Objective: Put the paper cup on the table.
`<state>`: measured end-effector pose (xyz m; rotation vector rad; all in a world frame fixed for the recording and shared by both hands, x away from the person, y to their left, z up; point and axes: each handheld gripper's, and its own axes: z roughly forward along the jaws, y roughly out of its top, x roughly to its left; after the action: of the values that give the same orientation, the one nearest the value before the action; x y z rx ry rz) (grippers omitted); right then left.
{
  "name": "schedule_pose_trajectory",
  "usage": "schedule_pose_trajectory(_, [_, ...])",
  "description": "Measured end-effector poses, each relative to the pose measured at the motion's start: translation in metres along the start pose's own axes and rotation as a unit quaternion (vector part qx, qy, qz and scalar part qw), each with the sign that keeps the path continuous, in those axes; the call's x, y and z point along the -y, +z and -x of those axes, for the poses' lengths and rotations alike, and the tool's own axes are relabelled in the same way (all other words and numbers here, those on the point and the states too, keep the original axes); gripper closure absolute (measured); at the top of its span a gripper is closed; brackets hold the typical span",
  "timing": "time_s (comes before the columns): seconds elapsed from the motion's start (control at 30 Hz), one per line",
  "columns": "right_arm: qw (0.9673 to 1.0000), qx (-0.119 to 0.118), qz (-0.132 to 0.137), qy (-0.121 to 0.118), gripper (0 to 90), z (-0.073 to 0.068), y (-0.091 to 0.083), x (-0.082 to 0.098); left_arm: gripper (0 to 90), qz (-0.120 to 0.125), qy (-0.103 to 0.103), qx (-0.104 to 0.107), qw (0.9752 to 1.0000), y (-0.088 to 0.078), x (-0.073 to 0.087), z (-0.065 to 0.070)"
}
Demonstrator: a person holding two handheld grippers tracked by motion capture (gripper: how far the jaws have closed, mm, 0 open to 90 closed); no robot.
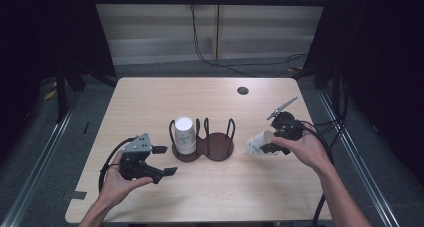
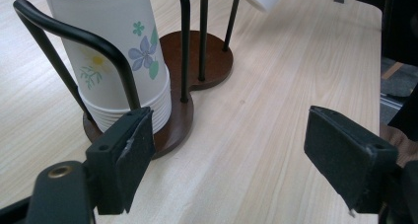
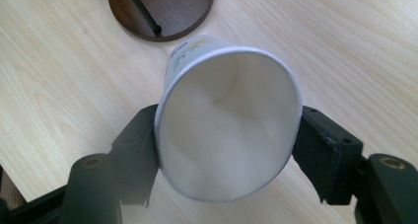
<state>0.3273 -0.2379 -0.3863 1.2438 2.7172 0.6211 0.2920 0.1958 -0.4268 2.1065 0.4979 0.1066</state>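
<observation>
1. In the high view, the right gripper (image 1: 267,146) sat toward the table's (image 1: 150,94) right edge, clamped on a single paper cup (image 1: 256,143) held tipped on its side, just right of the wooden cup holder (image 1: 216,152) at the table's middle.
2. The right gripper view added what the high view could not: the cup's (image 3: 229,130) open mouth faced the camera, both pads pressing its wall near the rim.
3. The left gripper (image 1: 161,161) rested near the front-left corner, jaws apart with nothing between them.
4. The left gripper view revealed the flower print on the upturned cup stack (image 2: 118,51) standing in the holder's left ring (image 2: 74,36).
</observation>
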Motion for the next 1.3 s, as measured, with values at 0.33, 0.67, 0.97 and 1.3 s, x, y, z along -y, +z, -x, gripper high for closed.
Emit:
schedule_pose_trajectory(0.33, [0.9992, 0.014, -0.039, -0.002, 29.9, 0.007, 0.013, -0.015, 19.2, -0.006, 0.003, -0.002, 1.0000, 0.001, 0.001, 0.000])
schedule_pose_trajectory(0.67, [0.9979, 0.028, -0.058, 0.003, 29.6, 0.020, 0.015, -0.024, 19.3, -0.008, 0.002, -0.008, 0.9999, 0.001, 0.002, -0.001])
schedule_pose_trajectory(0.97, [0.9925, 0.044, -0.113, -0.011, 28.2, 0.018, 0.030, -0.030, 18.7, -0.006, 0.001, -0.014, 0.9999, -0.002, 0.003, -0.003])
schedule_pose_trajectory(1.3, [0.9916, 0.059, -0.116, -0.002, 24.1, 0.024, 0.037, -0.032, 18.8, -0.002, -0.005, -0.016, 0.9999, -0.006, 0.005, -0.008])
